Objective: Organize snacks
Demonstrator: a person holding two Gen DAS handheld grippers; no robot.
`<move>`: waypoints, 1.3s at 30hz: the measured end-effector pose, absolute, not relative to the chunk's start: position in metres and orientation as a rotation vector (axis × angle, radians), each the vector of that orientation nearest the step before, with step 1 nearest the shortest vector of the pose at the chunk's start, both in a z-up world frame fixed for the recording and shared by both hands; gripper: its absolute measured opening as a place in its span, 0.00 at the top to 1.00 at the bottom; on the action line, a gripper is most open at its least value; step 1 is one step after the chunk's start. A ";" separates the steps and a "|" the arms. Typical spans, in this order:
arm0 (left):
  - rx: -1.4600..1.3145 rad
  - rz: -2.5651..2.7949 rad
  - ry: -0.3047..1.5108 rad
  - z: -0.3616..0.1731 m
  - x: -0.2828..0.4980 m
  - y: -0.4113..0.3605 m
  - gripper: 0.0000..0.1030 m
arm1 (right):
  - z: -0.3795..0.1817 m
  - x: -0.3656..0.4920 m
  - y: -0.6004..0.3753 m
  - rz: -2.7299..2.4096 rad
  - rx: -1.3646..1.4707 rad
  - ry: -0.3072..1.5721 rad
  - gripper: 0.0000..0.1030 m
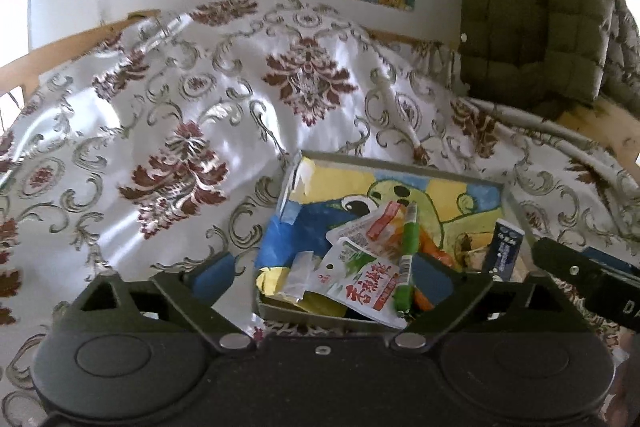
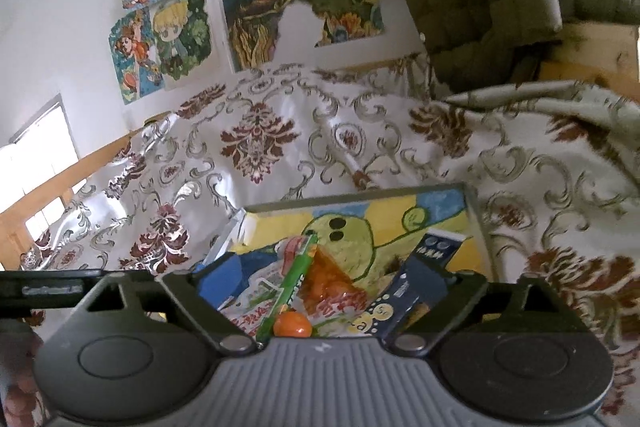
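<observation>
Left claw (image 1: 324, 267): jaws spread wide, nothing between the pads. Right claw (image 2: 324, 277): jaws likewise spread wide, gripping nothing. Both views show the tray (image 1: 404, 163), lined with a painted frog picture, in the lower centre of the frame, resting on the floral cloth (image 1: 200, 99). The snacks lie inside the tray: a white pouch (image 1: 360, 283), a green stick pack (image 1: 406, 255) across it, an orange packet (image 2: 328, 281), and a dark blue box (image 1: 502, 245) at the right side. A green jacket (image 1: 532, 7) hangs in the upper right.
</observation>
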State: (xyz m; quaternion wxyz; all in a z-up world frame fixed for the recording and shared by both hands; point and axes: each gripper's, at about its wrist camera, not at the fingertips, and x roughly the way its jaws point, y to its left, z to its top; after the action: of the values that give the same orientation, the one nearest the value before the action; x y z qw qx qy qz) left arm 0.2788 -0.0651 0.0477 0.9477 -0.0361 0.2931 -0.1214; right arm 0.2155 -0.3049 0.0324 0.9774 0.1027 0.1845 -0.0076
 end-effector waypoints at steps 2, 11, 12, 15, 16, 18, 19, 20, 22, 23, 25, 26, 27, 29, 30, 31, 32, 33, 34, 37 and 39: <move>-0.079 -0.235 0.577 0.052 0.267 -0.061 0.02 | 0.037 0.205 -0.306 -0.022 0.209 0.355 0.02; -0.084 -0.219 0.522 0.063 0.220 -0.054 0.01 | 0.055 0.151 -0.310 -0.058 0.217 0.274 0.00; -0.080 -0.223 0.515 0.064 0.213 -0.054 0.01 | 0.055 0.145 -0.310 -0.064 0.215 0.271 0.00; -0.068 -0.230 0.500 0.063 0.196 -0.055 0.01 | 0.055 0.127 -0.307 -0.076 0.209 0.271 0.00; -0.063 -0.237 0.496 0.063 0.189 -0.056 0.01 | 0.055 0.120 -0.306 -0.083 0.208 0.272 0.00; -0.053 -0.248 0.489 0.062 0.178 -0.057 0.01 | 0.054 0.108 -0.304 -0.091 0.206 0.274 0.00; -0.049 -0.249 0.485 0.062 0.173 -0.057 0.01 | 0.054 0.102 -0.303 -0.097 0.209 0.276 0.00; -0.045 -0.249 0.481 0.061 0.167 -0.058 0.01 | 0.053 0.097 -0.302 -0.103 0.213 0.279 0.00; -0.044 -0.250 0.472 0.061 0.156 -0.058 0.01 | 0.051 0.085 -0.301 -0.114 0.225 0.286 0.00; -0.048 -0.249 0.470 0.060 0.151 -0.057 0.01 | 0.050 0.079 -0.300 -0.117 0.229 0.290 0.00; -0.056 -0.251 0.468 0.057 0.141 -0.055 0.01 | 0.048 0.069 -0.298 -0.126 0.233 0.300 0.00; -0.054 -0.251 0.469 0.056 0.135 -0.054 0.01 | 0.046 0.064 -0.298 -0.131 0.234 0.303 0.00; -0.050 -0.250 0.468 0.055 0.129 -0.053 0.01 | 0.046 0.059 -0.297 -0.135 0.235 0.307 0.00; -0.036 -0.244 0.464 0.052 0.119 -0.050 0.01 | 0.044 0.051 -0.295 -0.141 0.234 0.320 0.00; -0.030 -0.242 0.463 0.050 0.115 -0.048 0.01 | 0.044 0.047 -0.294 -0.145 0.231 0.322 0.00; -0.024 -0.240 0.461 0.048 0.110 -0.046 0.01 | 0.044 0.043 -0.292 -0.145 0.226 0.322 0.00; -0.019 -0.237 0.462 0.046 0.106 -0.043 0.01 | 0.043 0.039 -0.290 -0.146 0.219 0.324 0.00; -0.016 -0.232 0.463 0.045 0.102 -0.041 0.01 | 0.042 0.036 -0.288 -0.147 0.212 0.329 0.00; -0.013 -0.225 0.463 0.043 0.099 -0.039 0.01 | 0.042 0.034 -0.286 -0.147 0.206 0.332 0.00; -0.005 -0.201 0.470 0.038 0.092 -0.034 0.01 | 0.040 0.029 -0.280 -0.148 0.190 0.342 0.00; -0.006 -0.181 0.478 0.034 0.087 -0.029 0.01 | 0.039 0.028 -0.276 -0.153 0.175 0.348 0.00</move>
State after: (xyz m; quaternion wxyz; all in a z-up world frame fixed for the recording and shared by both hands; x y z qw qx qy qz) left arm 0.0869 -0.0294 0.0342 0.9675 -0.0031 0.2362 -0.0897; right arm 0.0278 -0.2760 0.0390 0.9782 0.0867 0.1729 -0.0759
